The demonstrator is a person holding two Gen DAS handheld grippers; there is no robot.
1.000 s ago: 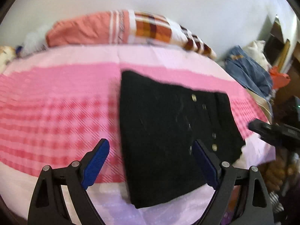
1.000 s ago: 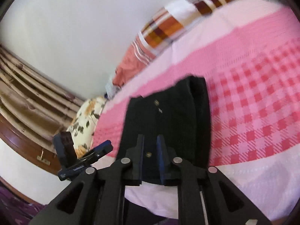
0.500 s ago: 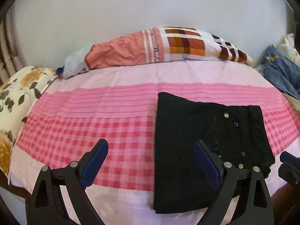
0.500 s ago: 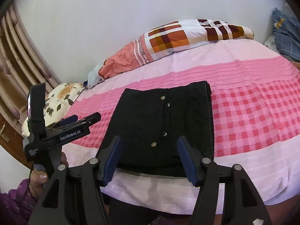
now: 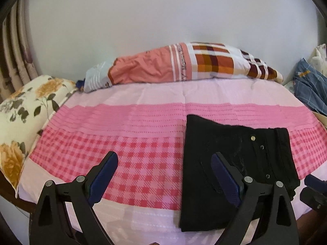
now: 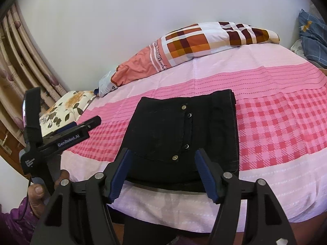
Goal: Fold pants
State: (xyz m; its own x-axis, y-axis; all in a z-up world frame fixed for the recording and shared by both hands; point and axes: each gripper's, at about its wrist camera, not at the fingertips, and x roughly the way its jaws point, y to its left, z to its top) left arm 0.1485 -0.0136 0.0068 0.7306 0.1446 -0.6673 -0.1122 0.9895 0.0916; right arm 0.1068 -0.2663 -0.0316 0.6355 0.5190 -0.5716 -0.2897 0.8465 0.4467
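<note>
The black pants are seen lying folded into a flat rectangle on the pink checked bed cover, near the bed's front edge, with a row of metal snaps facing up.

In the right wrist view the right tongs are seen just in front of the near edge of the pants; their jaws are opening, nothing is pinched, and the blue pads are clear of the cloth. Only this view shows the left tongs from the side, off the left edge of the pants over the cover, together with the hand that holds them and a purple sleeve. Their spread cannot be judged from here.

In the left wrist view the left tongs are shown spread wide and empty, one pad over the checked cover and the other in front of the pants. Only a tip of the right tongs is caught at the right border.

A striped and plaid pillow lies against the wall in both views, and a floral pillow sits at the bed's left end. Blue checked cloth is piled at the right.
</note>
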